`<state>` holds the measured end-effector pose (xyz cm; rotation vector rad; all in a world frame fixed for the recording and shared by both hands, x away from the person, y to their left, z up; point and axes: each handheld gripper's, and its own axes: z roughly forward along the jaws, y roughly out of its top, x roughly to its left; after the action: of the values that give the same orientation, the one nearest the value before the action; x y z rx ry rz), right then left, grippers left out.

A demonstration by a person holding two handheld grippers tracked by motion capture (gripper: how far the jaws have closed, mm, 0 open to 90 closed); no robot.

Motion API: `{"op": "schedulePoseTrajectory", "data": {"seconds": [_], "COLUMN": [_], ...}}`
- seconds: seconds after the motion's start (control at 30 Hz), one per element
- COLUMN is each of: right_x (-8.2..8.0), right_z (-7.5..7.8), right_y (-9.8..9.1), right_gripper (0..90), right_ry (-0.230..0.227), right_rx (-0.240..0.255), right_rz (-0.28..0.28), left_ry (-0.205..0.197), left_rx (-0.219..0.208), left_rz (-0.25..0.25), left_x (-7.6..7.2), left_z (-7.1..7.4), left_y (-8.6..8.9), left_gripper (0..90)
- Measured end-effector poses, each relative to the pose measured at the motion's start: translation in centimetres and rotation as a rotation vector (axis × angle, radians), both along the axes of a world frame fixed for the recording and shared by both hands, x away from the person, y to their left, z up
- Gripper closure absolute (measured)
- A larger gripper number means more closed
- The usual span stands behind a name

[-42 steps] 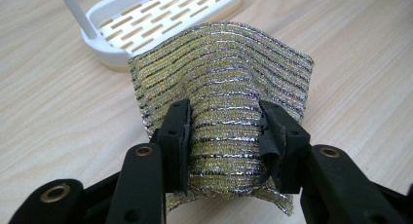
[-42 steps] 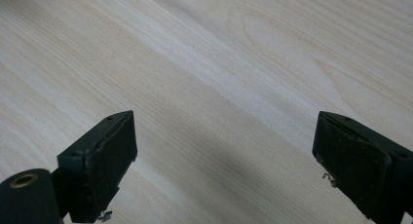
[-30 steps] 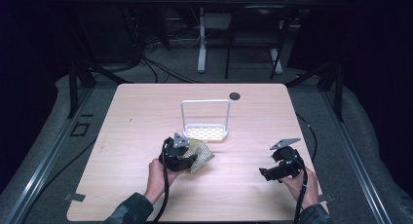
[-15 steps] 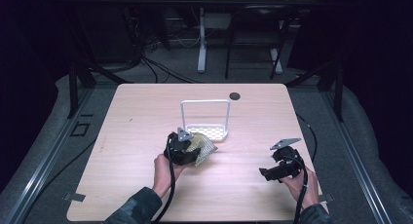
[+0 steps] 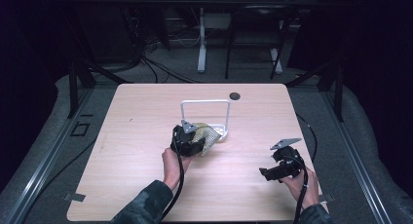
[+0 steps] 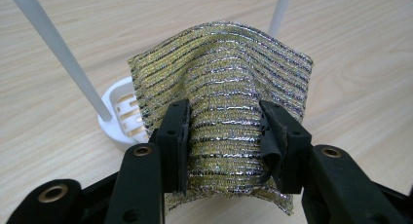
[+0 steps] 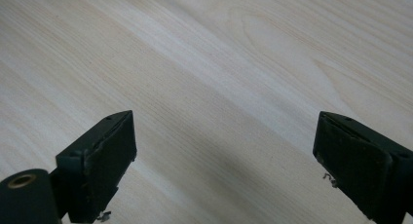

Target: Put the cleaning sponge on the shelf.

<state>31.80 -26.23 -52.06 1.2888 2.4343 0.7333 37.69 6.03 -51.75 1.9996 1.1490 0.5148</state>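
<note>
Where the high view looks down on the pale wooden tabletop (image 5: 146,136), the left tool (image 5: 191,139) sits at frame centre, pinching a gold-and-silver woven cloth (image 5: 208,138) just in front of a white wire rack (image 5: 205,103). Toward the lower right, well apart, the right tool (image 5: 282,160) hangs over bare wood, held by a hand (image 5: 304,185).

Seen from the left gripper view, both black jaws press into the cloth (image 6: 229,107), bunching it into a ridge between them; the rack's white base (image 6: 122,117) and posts stand behind it at left.

Across the right gripper view, the jaws are spread wide over the bare tabletop (image 7: 219,63).
</note>
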Motion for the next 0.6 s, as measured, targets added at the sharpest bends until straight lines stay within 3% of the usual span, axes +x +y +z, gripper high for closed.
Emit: {"op": "schedulePoseTrajectory", "data": {"seconds": [0.23, 0.3, 0.6], "right_x": [0.0, 0.0, 0.0], "right_z": [0.0, 0.0, 0.0], "right_y": [-0.1, -0.1, -0.1], "right_gripper": [8.2, 8.2, 8.4], "right_ry": [-0.005, -0.005, -0.004], "right_rx": [-0.001, -0.001, -0.001], "right_rz": [0.004, 0.003, 0.003], "left_ry": [-0.016, -0.005, -0.021], "left_rx": [-0.027, -0.037, -0.021], "left_rz": [0.053, 0.066, 0.113], "left_x": [1.0, 1.3, 2.3], "left_z": [-0.3, -0.3, -0.5], "left_y": [-0.6, -0.7, -1.4], "left_gripper": [56.7, 56.5, 56.2]}}
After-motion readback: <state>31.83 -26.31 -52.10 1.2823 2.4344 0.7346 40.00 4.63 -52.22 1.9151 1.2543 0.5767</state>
